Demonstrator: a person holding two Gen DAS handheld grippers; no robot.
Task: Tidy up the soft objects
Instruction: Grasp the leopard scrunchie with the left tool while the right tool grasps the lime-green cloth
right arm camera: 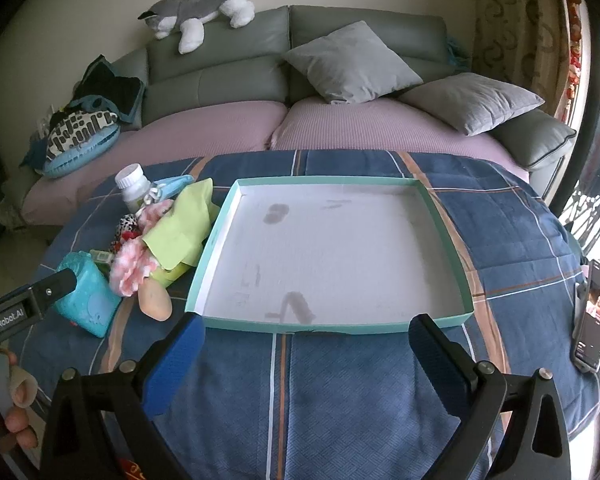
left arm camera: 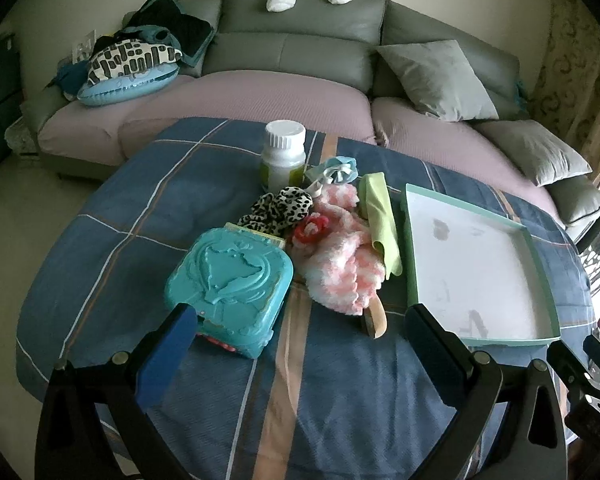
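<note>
"GenRobot.AI" in white letters on the left claw (right arm camera: pixel 66 280) body

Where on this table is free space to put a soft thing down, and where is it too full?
The tray is free inside; only stains mark its white floor. Bare cloth also lies between its near rim and the right gripper, and left of the teal box. Crowded: the pile between box and tray, with the pink fluffy cloth, green cloth, leopard scrunchie and bottle.

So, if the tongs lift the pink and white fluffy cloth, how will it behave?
The pink and white fluffy cloth looks limp and bunched, so it will probably sag and drape. It seems light. The green cloth lies partly over it and may be dragged along.
</note>
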